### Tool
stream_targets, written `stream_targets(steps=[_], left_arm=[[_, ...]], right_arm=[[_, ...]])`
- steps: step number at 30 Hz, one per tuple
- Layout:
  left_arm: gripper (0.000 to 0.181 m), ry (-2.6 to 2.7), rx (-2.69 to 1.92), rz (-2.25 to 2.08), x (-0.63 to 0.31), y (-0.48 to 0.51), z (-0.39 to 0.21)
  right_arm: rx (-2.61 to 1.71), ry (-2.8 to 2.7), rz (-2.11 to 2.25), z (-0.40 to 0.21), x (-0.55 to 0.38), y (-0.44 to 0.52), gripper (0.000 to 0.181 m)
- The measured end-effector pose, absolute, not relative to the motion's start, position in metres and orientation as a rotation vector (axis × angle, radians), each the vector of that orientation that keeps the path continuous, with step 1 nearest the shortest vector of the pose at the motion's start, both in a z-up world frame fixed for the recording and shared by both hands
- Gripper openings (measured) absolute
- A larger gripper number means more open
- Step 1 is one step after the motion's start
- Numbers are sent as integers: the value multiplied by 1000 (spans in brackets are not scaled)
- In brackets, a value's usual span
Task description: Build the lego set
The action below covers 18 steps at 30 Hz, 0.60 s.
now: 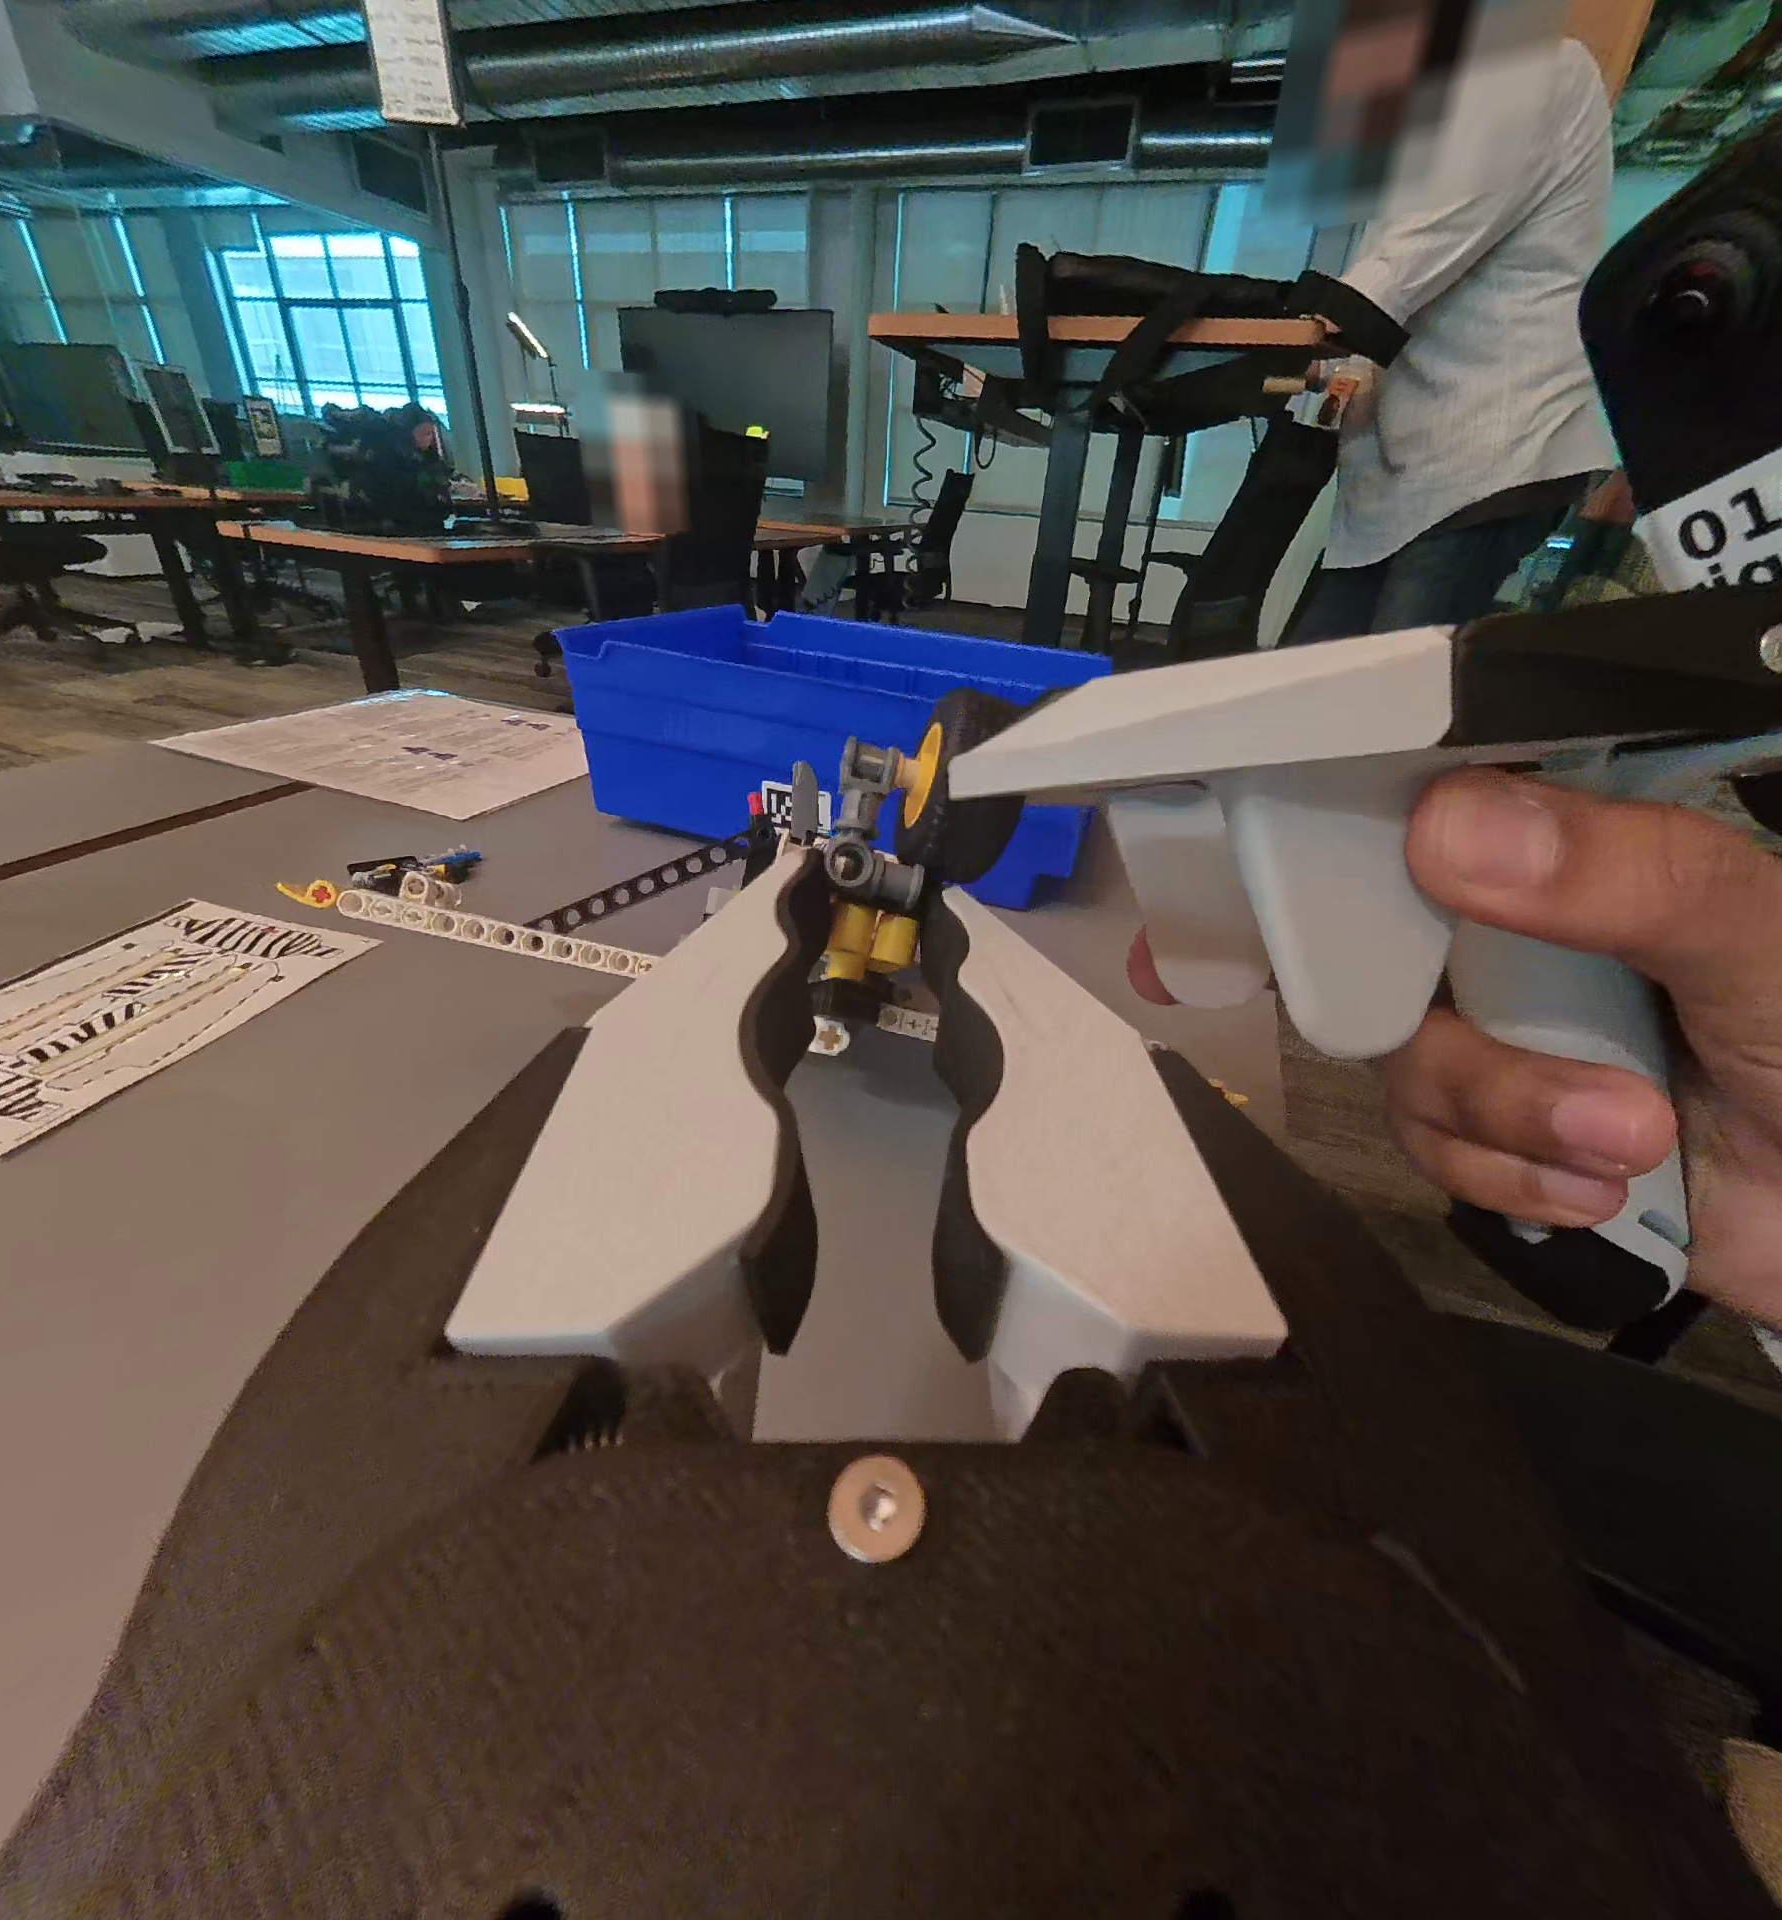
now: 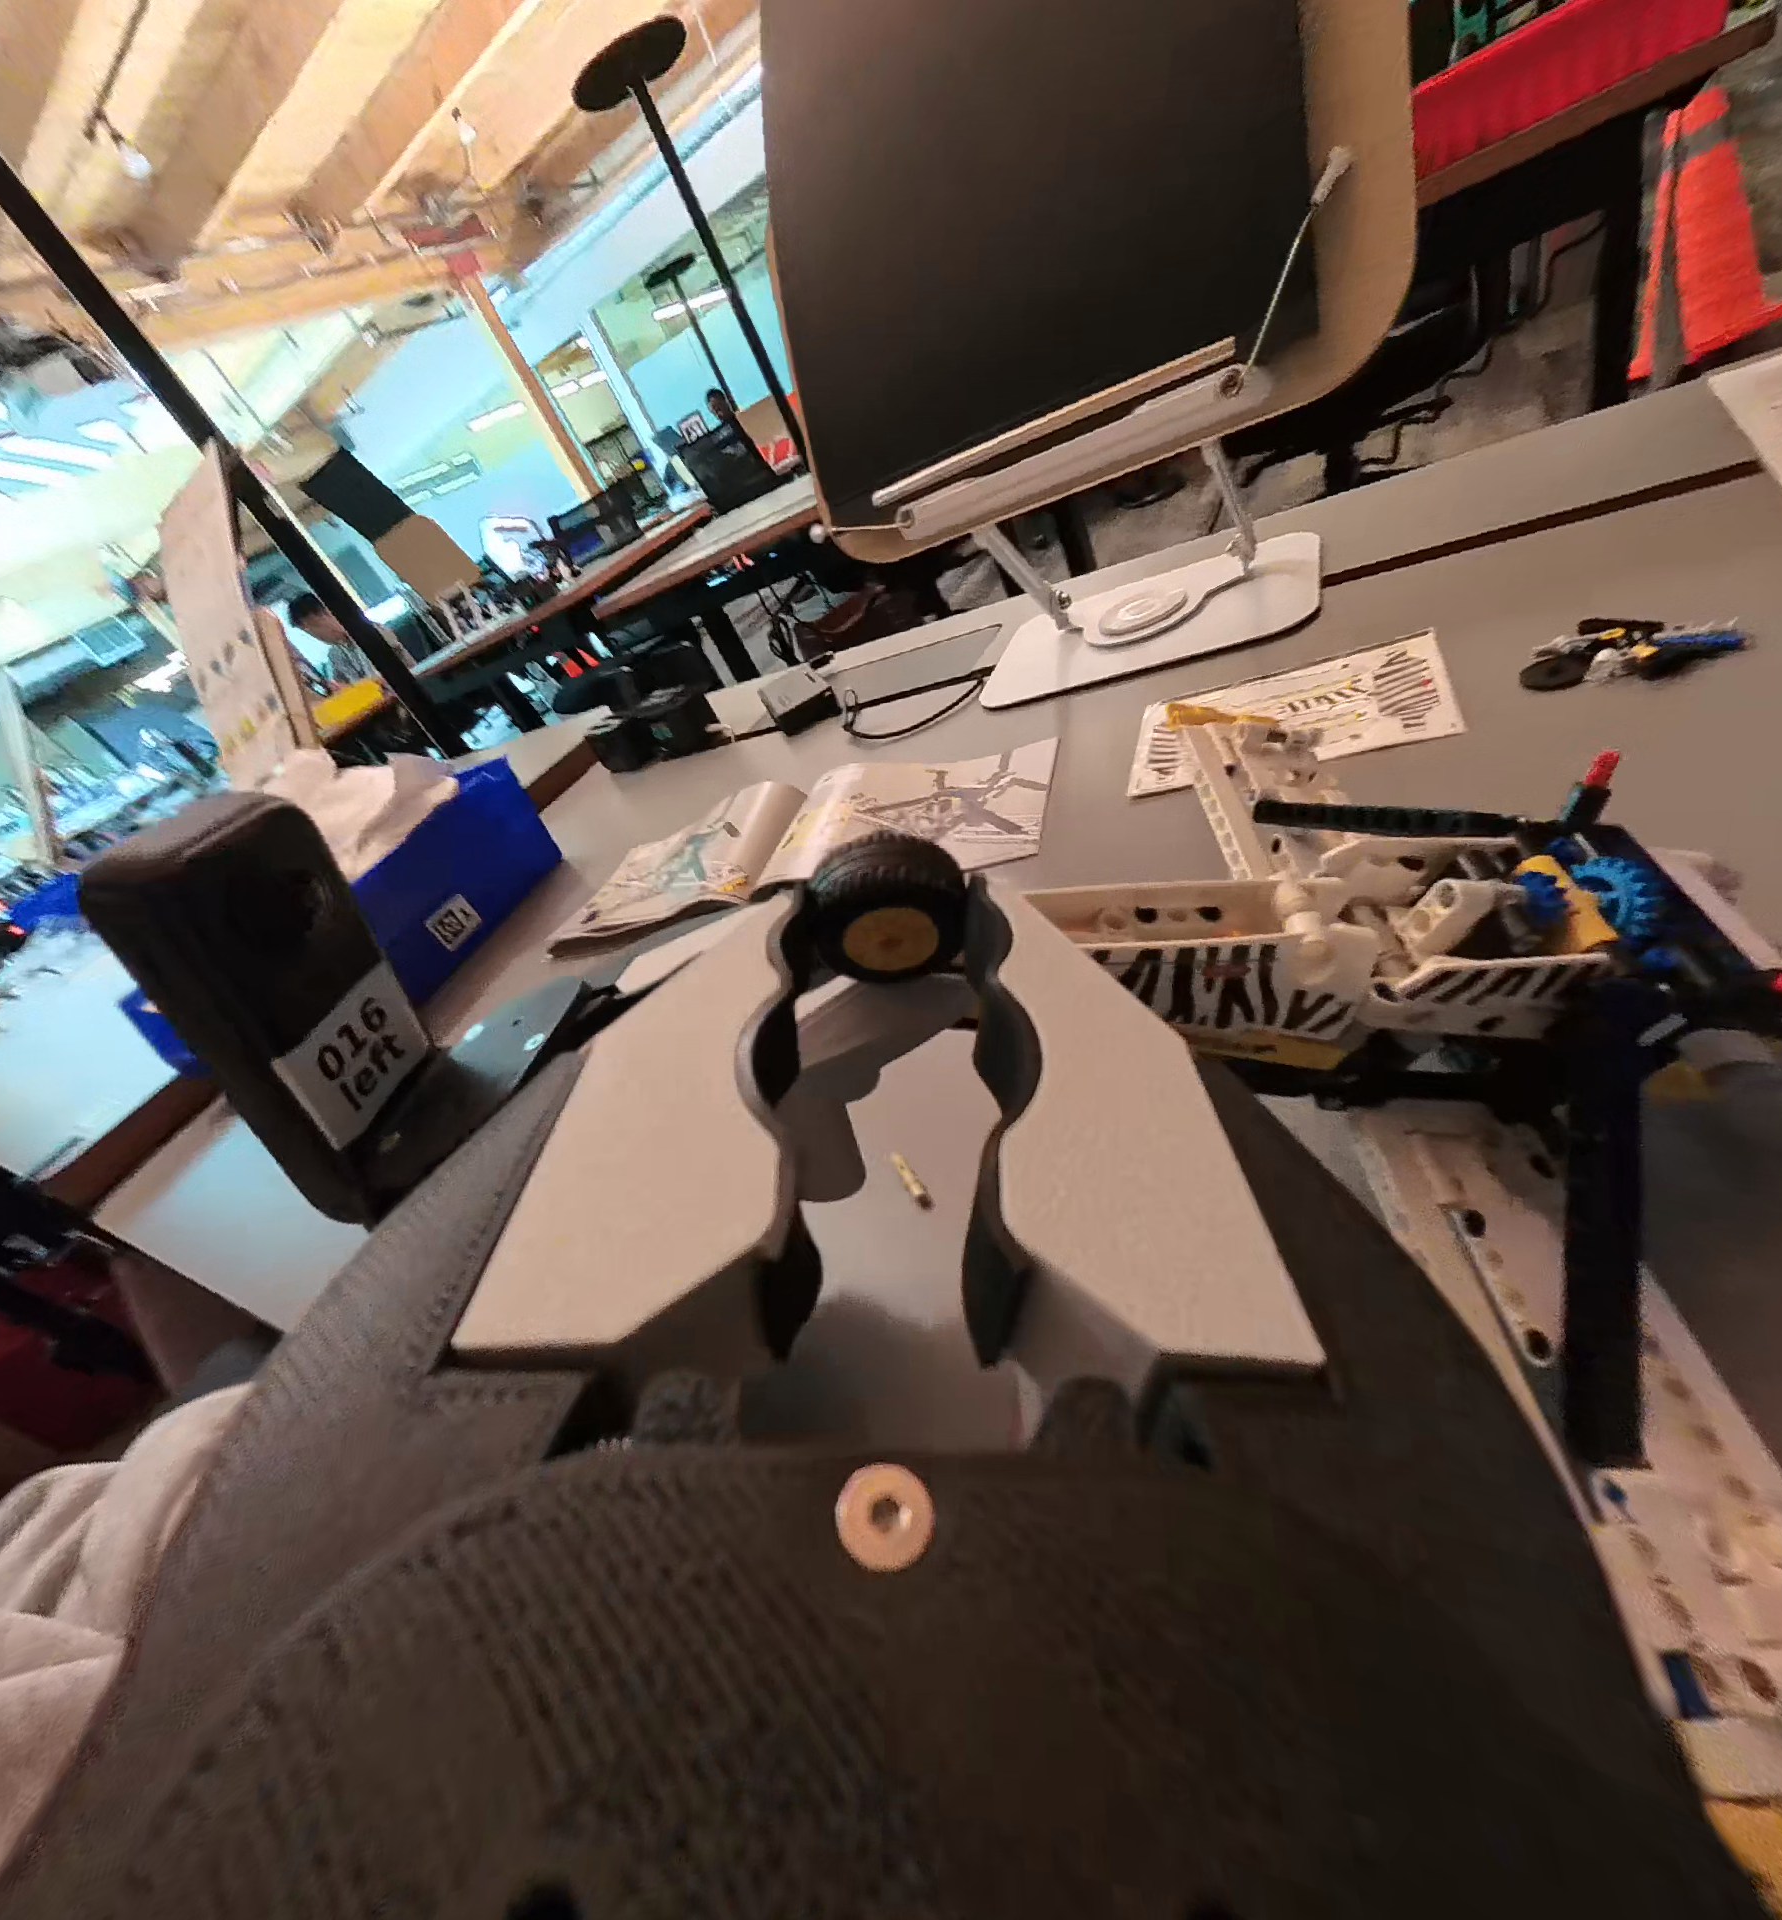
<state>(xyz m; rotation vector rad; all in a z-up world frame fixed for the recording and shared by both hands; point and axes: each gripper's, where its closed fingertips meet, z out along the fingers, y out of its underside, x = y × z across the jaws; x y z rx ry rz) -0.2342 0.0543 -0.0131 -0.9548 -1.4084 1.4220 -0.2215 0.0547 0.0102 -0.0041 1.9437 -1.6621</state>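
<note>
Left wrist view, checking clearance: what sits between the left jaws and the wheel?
A grey axle joint of the model, wheel beside it.

Bare grey table (image 1: pixel 191 1195) to the left of the left gripper (image 1: pixel 871 914): open lane. Ahead: beams (image 1: pixel 513 930), loose parts (image 1: pixel 414 868), blue bin (image 1: pixel 762 717) block. Right gripper (image 1: pixel 954 779) crowds in from the right. In right view, model (image 2: pixel 1386 935) fills right side; booklet (image 2: pixel 866 821) and monitor stand (image 2: pixel 1157 613) ahead.
</note>
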Motion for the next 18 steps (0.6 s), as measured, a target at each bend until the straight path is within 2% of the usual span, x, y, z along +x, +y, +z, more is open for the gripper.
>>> stream_targets(steps=[18], left_arm=[[16,-1416,-930,1414,-231,53,-14]], right_arm=[[-11,1915,-1686,14,-216,49,29]])
